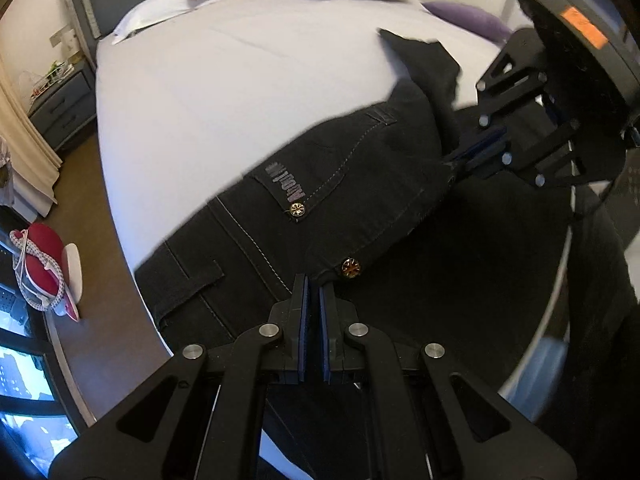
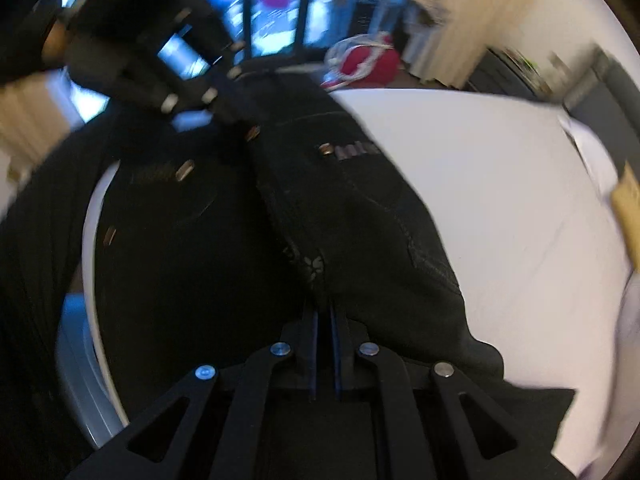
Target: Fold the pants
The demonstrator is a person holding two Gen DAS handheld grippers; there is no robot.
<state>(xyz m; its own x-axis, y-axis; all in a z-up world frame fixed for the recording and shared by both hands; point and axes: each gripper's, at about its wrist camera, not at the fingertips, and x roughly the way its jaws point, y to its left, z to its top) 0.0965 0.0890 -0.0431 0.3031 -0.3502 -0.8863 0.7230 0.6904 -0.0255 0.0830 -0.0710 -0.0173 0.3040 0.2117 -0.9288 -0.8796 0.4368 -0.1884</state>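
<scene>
Both grippers were clamped on the black pants [image 1: 320, 184]: left gripper [image 1: 313, 284] at the waistband, right gripper [image 2: 324, 308] on a bunched edge. Carrying the fold over the bed [image 1: 240, 80] called for level, matched hands and taut cloth, edges aligned before release.

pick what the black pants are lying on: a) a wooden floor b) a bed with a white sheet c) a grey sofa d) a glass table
b, the black pants are spread over the near edge of the bed, whose white sheet runs back to the pillows, and both tools grip the dark fabric.
</scene>
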